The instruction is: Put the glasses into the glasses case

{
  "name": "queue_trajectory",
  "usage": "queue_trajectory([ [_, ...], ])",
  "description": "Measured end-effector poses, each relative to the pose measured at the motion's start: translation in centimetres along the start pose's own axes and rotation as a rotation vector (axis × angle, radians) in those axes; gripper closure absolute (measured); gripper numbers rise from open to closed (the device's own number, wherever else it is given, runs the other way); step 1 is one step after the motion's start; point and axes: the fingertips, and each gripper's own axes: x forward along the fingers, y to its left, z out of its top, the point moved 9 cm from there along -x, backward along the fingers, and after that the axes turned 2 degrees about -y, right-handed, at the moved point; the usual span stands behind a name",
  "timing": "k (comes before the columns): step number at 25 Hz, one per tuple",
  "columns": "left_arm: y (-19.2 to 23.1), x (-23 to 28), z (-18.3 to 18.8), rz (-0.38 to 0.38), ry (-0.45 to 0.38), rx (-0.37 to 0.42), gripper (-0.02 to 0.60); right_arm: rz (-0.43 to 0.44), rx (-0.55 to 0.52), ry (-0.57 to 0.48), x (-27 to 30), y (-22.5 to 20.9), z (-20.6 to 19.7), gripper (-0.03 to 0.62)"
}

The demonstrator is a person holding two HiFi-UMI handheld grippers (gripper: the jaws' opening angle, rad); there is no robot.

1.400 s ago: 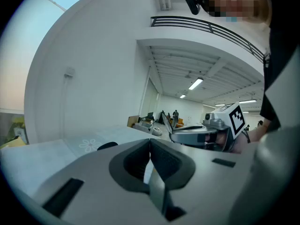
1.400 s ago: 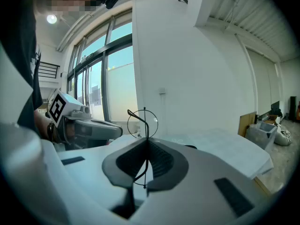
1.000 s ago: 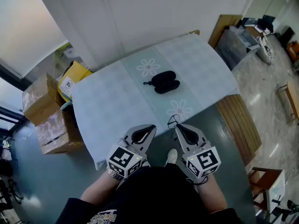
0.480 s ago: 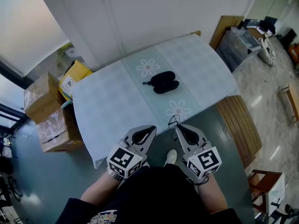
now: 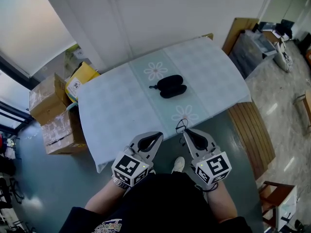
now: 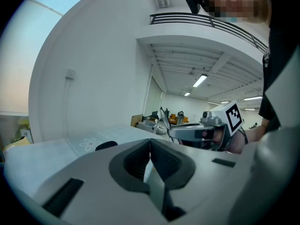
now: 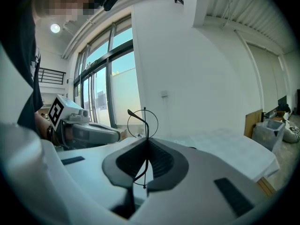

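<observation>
Person's holding both grippers low & close to the body, side by side, tips pointing fwd & away: L gripper (image 5: 156, 136) is keeping its jaws closed w/ nothing between, R gripper (image 5: 187, 132) is pinching the glasses (image 5: 181, 125) upright at its tips.

I find no legible text in any view, white label (image 5: 73, 86) on the yellow cardboard box (image 5: 87, 74) too small to read, light print (image 5: 106, 225) on the person's dark shirt unreadable, left marker cube (image 5: 129, 167) and right marker cube (image 5: 212, 166) bearing black-and-white square patterns only.
</observation>
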Motion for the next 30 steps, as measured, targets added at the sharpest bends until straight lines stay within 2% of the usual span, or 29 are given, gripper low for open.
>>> queue_trajectory([
  [30, -5.7, 6.2, -0.5, 0.13, -0.008, -0.026, 0.554, 0.146, -0.032, 0.008, -2.4, -8.3, 0.0, 0.566],
])
